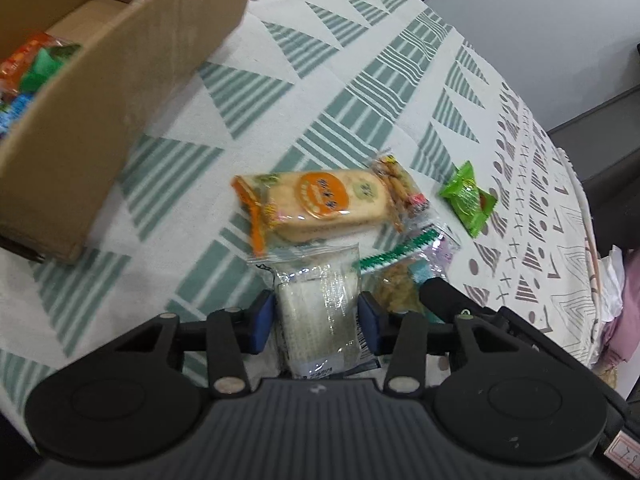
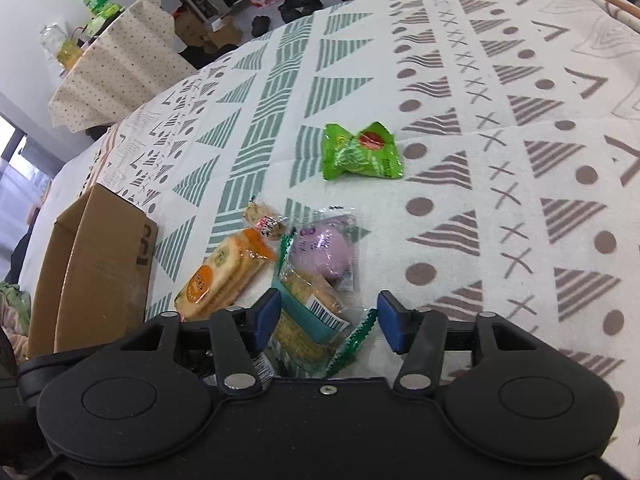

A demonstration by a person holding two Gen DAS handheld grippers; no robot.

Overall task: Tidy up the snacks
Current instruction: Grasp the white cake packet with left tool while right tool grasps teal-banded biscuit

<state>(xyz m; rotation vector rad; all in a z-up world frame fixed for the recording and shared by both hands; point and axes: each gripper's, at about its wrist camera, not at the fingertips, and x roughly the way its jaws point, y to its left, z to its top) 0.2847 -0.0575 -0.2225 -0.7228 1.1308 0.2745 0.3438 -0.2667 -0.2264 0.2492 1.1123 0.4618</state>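
My left gripper (image 1: 316, 322) has its blue pads against both sides of a clear-wrapped white rice cake packet (image 1: 316, 316) lying on the tablecloth. Beyond it lie an orange cracker pack (image 1: 320, 204), a small stick-snack packet (image 1: 396, 184) and a green wrapped snack (image 1: 466, 200). My right gripper (image 2: 328, 320) is open, straddling a teal-and-green biscuit packet (image 2: 308, 312) without touching it. A purple bun packet (image 2: 324, 252), the cracker pack (image 2: 224, 272) and the green snack (image 2: 360, 152) lie ahead. The cardboard box (image 1: 120, 100) holds several colourful snacks.
The box also shows at the left in the right wrist view (image 2: 96, 264). A patterned green-and-white tablecloth (image 1: 340, 80) covers the table. The table's edge curves at the right (image 1: 580, 200). A second small table with bottles (image 2: 100, 60) stands beyond.
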